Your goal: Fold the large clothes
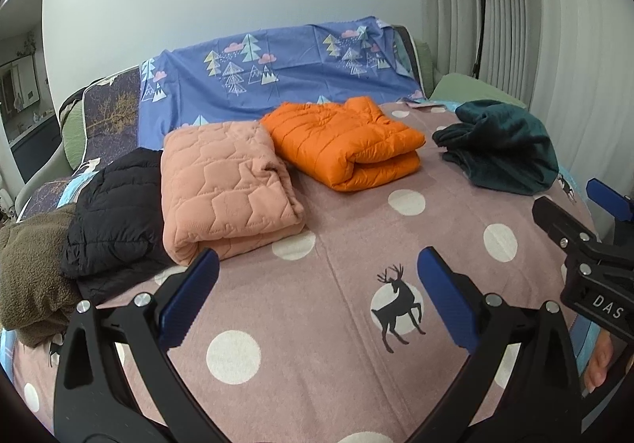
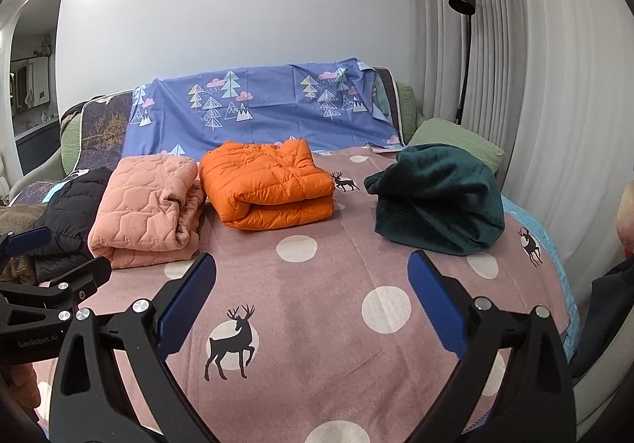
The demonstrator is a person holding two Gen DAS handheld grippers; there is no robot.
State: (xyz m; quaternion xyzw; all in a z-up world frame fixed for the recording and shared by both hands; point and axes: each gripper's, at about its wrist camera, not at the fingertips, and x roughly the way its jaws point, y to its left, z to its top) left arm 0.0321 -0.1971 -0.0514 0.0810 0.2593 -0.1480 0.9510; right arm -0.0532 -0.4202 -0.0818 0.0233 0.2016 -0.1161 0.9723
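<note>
Both the left gripper (image 1: 317,300) and right gripper (image 2: 313,300) spread their fingers wide, holding nothing above the bed (image 1: 317,363); the brown garment (image 1: 27,268) is cut off.

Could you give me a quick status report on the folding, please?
Left gripper open, empty. Right gripper open, empty. Pink jacket and orange jacket folded; teal garment bunched, unfolded. Nothing blocking it.
</note>
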